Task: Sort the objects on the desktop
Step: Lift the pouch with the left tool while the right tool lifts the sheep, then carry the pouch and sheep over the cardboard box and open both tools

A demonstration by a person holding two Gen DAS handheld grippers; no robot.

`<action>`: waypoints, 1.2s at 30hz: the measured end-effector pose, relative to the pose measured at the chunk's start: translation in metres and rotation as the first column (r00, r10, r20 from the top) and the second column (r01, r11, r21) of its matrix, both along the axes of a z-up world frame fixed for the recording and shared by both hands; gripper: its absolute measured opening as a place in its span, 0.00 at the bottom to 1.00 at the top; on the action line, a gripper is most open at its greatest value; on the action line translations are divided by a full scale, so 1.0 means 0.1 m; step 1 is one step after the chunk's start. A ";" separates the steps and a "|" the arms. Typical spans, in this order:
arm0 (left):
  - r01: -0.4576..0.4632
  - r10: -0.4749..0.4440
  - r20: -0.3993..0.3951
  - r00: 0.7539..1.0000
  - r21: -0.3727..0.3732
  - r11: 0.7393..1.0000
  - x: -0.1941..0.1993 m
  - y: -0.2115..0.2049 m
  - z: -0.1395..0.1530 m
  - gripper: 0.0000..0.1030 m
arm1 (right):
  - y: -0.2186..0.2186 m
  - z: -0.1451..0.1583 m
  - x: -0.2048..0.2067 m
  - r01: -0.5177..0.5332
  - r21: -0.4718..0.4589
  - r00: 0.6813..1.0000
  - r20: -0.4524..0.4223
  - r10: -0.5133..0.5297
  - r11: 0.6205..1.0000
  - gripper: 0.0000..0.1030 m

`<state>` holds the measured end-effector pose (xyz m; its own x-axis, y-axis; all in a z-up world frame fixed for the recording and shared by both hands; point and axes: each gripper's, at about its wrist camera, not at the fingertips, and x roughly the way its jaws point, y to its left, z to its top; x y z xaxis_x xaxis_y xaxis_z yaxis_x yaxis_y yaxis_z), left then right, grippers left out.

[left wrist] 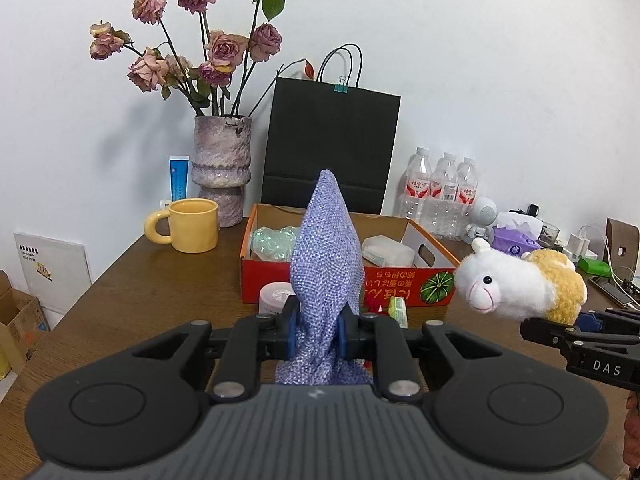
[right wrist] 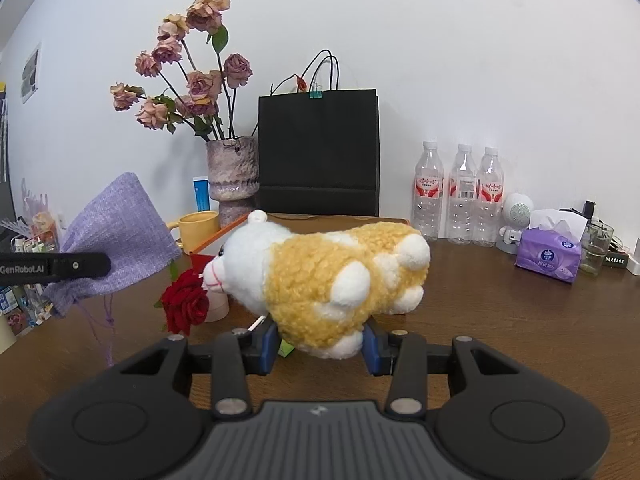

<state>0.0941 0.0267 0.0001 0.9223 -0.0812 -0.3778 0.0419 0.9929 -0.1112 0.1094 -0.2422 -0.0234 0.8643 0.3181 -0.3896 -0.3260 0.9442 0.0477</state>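
Observation:
My left gripper (left wrist: 319,334) is shut on a purple woven pouch (left wrist: 327,256) and holds it upright above the table, in front of a red cardboard box (left wrist: 392,290). The pouch also shows in the right wrist view (right wrist: 120,240). My right gripper (right wrist: 320,344) is shut on a white and yellow plush sheep (right wrist: 332,276), held above the table, head to the left. The sheep also shows at the right of the left wrist view (left wrist: 516,284). The box holds a bubble-wrap bundle (left wrist: 276,242) and a white packet (left wrist: 386,254).
A yellow mug (left wrist: 192,226), a vase of dried roses (left wrist: 221,170), a black paper bag (left wrist: 330,148) and three water bottles (left wrist: 442,196) stand at the back. A red rose (right wrist: 186,304), a white jar (left wrist: 274,298), a tissue pack (right wrist: 548,256) lie on the brown table (right wrist: 500,320).

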 end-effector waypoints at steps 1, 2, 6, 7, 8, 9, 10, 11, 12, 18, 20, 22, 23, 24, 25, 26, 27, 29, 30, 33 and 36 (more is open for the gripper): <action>0.000 0.000 0.002 1.000 0.000 1.000 0.00 0.00 0.01 0.18 | 0.00 0.01 0.00 0.000 -0.001 1.000 0.001 0.000 1.000 0.39; 0.001 -0.001 0.003 1.000 0.000 1.000 -0.01 0.01 0.02 0.18 | 0.01 0.02 -0.01 -0.001 -0.002 1.000 0.003 0.001 1.000 0.39; 0.004 -0.004 0.010 1.000 0.000 1.000 -0.03 0.01 0.04 0.18 | 0.03 0.05 -0.02 -0.004 -0.005 1.000 0.010 0.004 1.000 0.39; 0.004 -0.004 0.012 1.000 0.000 1.000 -0.04 0.01 0.05 0.18 | 0.03 0.06 -0.03 -0.004 -0.006 1.000 0.013 0.004 1.000 0.39; 0.006 -0.006 0.013 1.000 0.001 1.000 -0.04 0.01 0.06 0.18 | 0.03 0.06 -0.03 -0.004 -0.007 1.000 0.015 0.004 1.000 0.39; 0.007 -0.007 0.014 1.000 0.003 1.000 -0.04 0.01 0.07 0.18 | 0.04 0.07 -0.03 -0.004 -0.007 1.000 0.016 0.004 1.000 0.39; 0.008 -0.008 0.015 1.000 0.005 1.000 -0.04 0.01 0.08 0.18 | 0.04 0.08 -0.03 -0.004 -0.007 1.000 0.017 0.005 1.000 0.39; 0.008 -0.008 0.016 1.000 0.006 1.000 -0.04 0.01 0.08 0.18 | 0.04 0.08 -0.03 -0.005 -0.007 1.000 0.017 0.005 1.000 0.39; 0.009 -0.009 0.018 1.000 0.006 1.000 -0.04 0.01 0.09 0.18 | 0.04 0.09 -0.03 -0.004 -0.007 1.000 0.018 0.004 1.000 0.39; 0.016 -0.016 0.025 1.000 0.007 1.000 -0.04 0.00 0.15 0.18 | 0.05 0.12 -0.02 -0.004 -0.007 1.000 0.016 0.004 1.000 0.39; 0.018 -0.018 0.025 1.000 0.008 1.000 -0.03 -0.01 0.16 0.18 | 0.05 0.13 -0.01 -0.005 -0.006 1.000 0.016 0.005 1.000 0.39; 0.019 -0.019 0.026 0.999 0.008 1.000 -0.03 -0.01 0.17 0.18 | 0.05 0.14 0.00 -0.006 -0.005 1.000 0.017 0.006 1.000 0.39; 0.018 -0.019 0.026 0.999 0.008 1.000 -0.02 -0.01 0.18 0.18 | 0.05 0.15 0.00 -0.007 -0.005 1.000 0.018 0.007 1.000 0.39; 0.018 -0.018 0.026 0.999 0.007 1.000 -0.02 -0.01 0.18 0.18 | 0.05 0.15 0.01 -0.008 -0.004 1.000 0.018 0.008 1.000 0.39; 0.018 -0.018 0.027 0.999 0.008 1.000 -0.01 -0.01 0.19 0.18 | 0.05 0.16 0.02 -0.009 -0.004 1.000 0.019 0.009 1.000 0.39; 0.018 -0.019 0.028 0.999 0.009 1.000 0.00 -0.01 0.19 0.18 | 0.06 0.17 0.02 -0.009 -0.004 1.000 0.020 0.009 1.000 0.39; 0.019 -0.019 0.029 0.999 0.010 1.000 0.00 -0.02 0.20 0.17 | 0.06 0.17 0.03 -0.010 -0.004 1.000 0.021 0.010 1.000 0.39; 0.020 -0.020 0.033 0.999 0.011 1.000 0.01 -0.02 0.22 0.17 | 0.06 0.19 0.05 -0.011 -0.003 1.000 0.024 0.011 1.000 0.39; 0.019 -0.020 0.034 0.999 0.012 1.000 0.02 -0.02 0.23 0.17 | 0.06 0.19 0.06 -0.011 -0.003 1.000 0.025 0.011 1.000 0.39; 0.015 -0.015 0.034 0.999 0.012 1.000 0.05 -0.01 0.25 0.17 | 0.07 0.22 0.10 -0.015 -0.003 1.000 0.027 0.015 1.000 0.39; 0.011 -0.011 0.034 0.999 0.008 1.000 0.09 -0.01 0.27 0.17 | 0.07 0.24 0.13 -0.018 0.000 0.999 0.031 0.018 1.000 0.39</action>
<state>0.1026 0.0260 0.0272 0.9339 -0.0883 -0.3465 0.0561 0.9932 -0.1019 0.1224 -0.2356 0.0009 0.8703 0.3336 -0.3623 -0.3440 0.9382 0.0377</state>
